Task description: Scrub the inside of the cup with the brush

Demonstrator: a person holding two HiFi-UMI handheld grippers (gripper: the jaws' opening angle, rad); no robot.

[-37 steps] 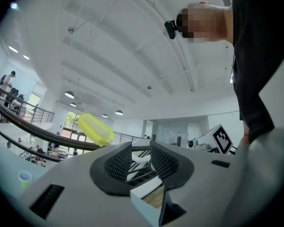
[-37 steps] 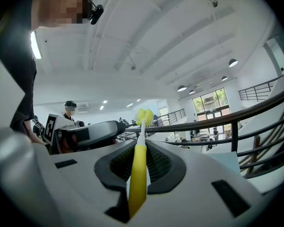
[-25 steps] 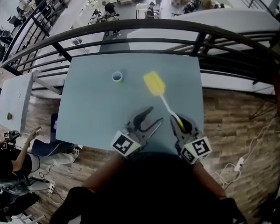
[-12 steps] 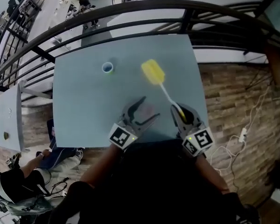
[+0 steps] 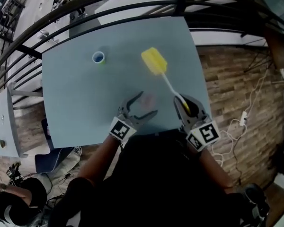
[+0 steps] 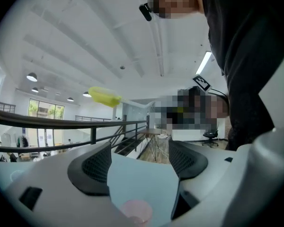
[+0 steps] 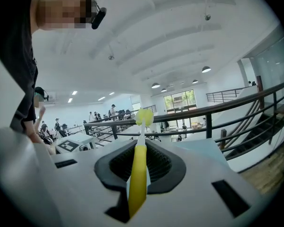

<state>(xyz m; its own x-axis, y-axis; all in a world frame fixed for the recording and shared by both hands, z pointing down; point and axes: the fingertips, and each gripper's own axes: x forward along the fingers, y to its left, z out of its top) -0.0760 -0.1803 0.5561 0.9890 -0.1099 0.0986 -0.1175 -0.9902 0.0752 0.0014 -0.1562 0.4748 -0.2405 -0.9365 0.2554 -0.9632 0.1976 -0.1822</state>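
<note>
The small blue-rimmed cup (image 5: pixel 98 57) stands upright on the grey table (image 5: pixel 75 103), well ahead of the left gripper (image 5: pixel 148 102) and off to the left of its jaws, touched by neither tool. The sponge brush (image 5: pixel 168 83) is in the right gripper (image 5: pixel 187 107). Its jaws are clamped on the yellow handle end, and the white stem and yellow sponge head run straight out ahead of them, lifted off the table top. The left gripper's jaws have just been opening and stand wide apart with only bare table between them.

From where I stand, scrubbing hasn't started; this looks like the reach for the cup. The left jaws would need to travel forward and leftward, straddle the cup's wall and close gently so that it stays upright. Then the brush head has to swing left across to the mouth. The sponge looks broad against that small opening, so it may need squeezing in.

Nothing lies between either pair of jaws and the cup. The near table edge sits right under both grippers. The far edge and the black railing (image 5: pixel 52 15) lie beyond the cup, so a hard nudge could push it that way.
</note>
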